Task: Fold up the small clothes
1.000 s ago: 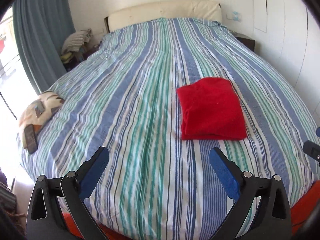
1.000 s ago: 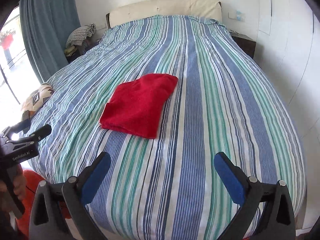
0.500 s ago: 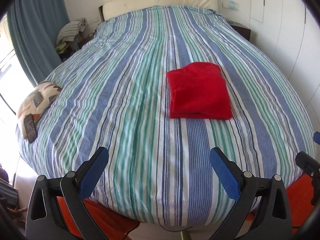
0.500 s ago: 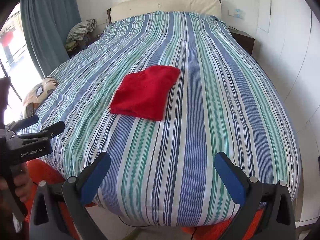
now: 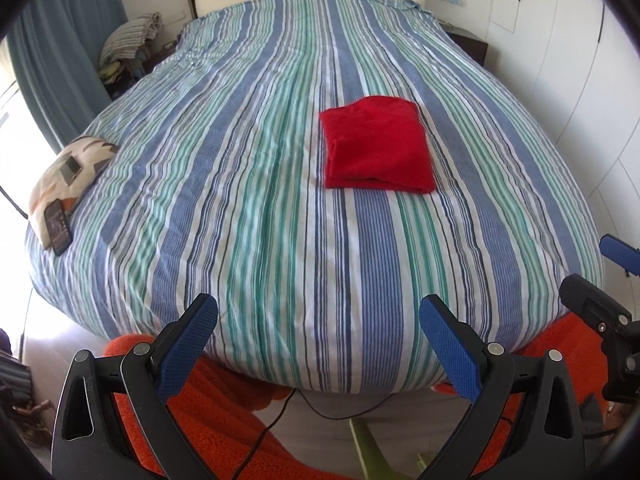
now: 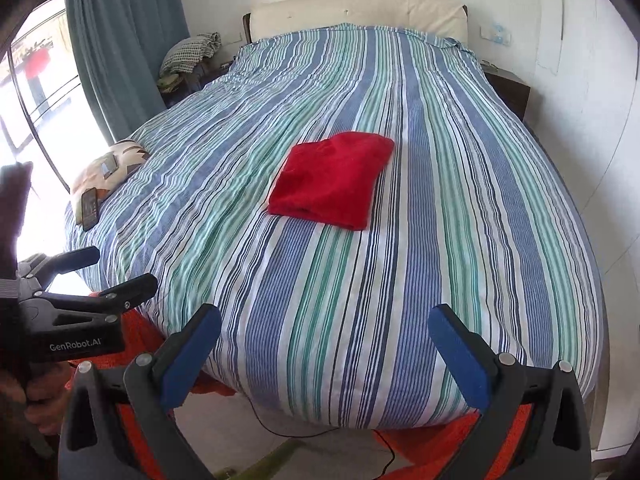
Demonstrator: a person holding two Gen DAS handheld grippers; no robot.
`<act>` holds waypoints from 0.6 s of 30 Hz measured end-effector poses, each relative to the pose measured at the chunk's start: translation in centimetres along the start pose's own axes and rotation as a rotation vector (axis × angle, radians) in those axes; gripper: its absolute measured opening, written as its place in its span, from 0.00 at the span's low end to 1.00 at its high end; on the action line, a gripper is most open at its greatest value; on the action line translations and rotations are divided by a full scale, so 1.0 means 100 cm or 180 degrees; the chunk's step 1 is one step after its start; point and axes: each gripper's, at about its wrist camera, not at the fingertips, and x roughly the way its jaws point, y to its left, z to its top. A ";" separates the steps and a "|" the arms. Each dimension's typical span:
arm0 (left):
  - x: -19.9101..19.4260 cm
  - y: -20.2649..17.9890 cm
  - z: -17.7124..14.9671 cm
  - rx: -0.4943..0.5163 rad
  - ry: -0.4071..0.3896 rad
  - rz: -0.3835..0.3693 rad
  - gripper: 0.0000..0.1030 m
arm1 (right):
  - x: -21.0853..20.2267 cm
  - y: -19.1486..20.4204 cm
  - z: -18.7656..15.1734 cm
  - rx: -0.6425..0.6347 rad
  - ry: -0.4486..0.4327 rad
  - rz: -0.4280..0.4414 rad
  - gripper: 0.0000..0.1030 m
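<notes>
A red garment [image 5: 378, 144] [image 6: 330, 180] lies folded into a neat rectangle on the striped bed cover [image 5: 248, 184] [image 6: 460, 208], right of the bed's middle. My left gripper [image 5: 318, 312] hangs open beyond the foot of the bed, well short of the garment, with nothing between its blue pads. The right gripper [image 6: 328, 322] is open too, empty, and equally far back from the bed's foot. In the right wrist view the left gripper [image 6: 90, 270] shows at the left edge, held in a hand.
A patterned cushion [image 5: 68, 172] with a phone [image 5: 58, 226] on it rests at the bed's left edge. Orange rug [image 5: 224, 420] and a black cable [image 5: 280, 412] lie on the floor below. Curtain [image 6: 120, 40] at left, white wardrobe [image 5: 580, 80] at right, clothes pile [image 6: 188, 54] by the headboard.
Both grippers have drawn back from the bed and risen; the garment looks smaller and farther, and the floor and rug now show. The garment has not moved.
</notes>
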 end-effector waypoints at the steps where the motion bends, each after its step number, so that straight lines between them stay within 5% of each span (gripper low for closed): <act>1: -0.003 0.003 -0.001 -0.0010 -0.0014 0.0005 0.98 | -0.001 0.000 0.001 -0.0006 0.0002 0.0010 0.99; 18: 0.002 0.006 0.001 -0.0012 -0.0101 0.0167 0.98 | -0.007 -0.002 0.001 -0.0029 -0.0014 -0.0031 0.99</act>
